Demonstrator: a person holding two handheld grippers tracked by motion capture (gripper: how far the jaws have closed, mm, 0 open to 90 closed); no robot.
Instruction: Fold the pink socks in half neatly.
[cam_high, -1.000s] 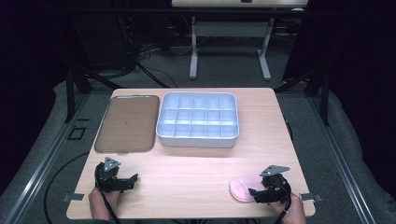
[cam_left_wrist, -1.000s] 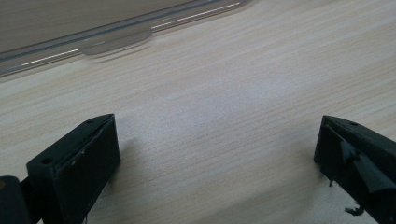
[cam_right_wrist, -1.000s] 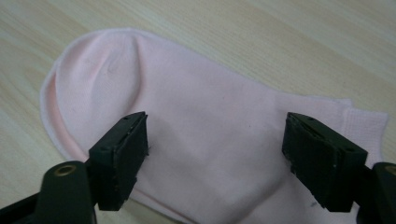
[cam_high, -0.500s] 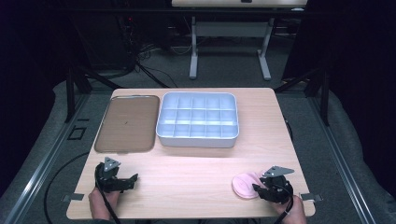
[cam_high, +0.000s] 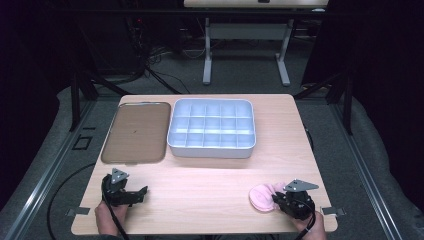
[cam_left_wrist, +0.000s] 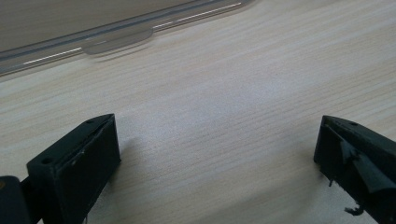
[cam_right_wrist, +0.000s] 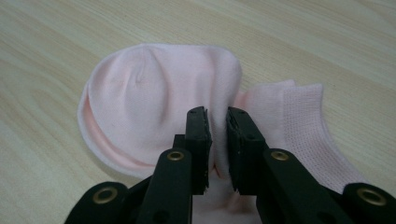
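Pink folded cotton sock (cam_right_wrist: 163, 102), its cuff partly hidden, sits pinched by right gripper (cam_right_wrist: 217, 122); left gripper (cam_left_wrist: 217, 140) gapes over bare wood.

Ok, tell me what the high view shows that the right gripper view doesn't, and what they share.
High view alone: the divided bin, the brown tray beside it, the left gripper near the table's near left corner, jaws apart, and the floor and frames beyond the table.
Right gripper view alone: the close detail, jaws pinched on a fold of the pink sock, with its ribbed cuff lying flat to the side.
Both: the right gripper, the sock and the wooden tabletop.
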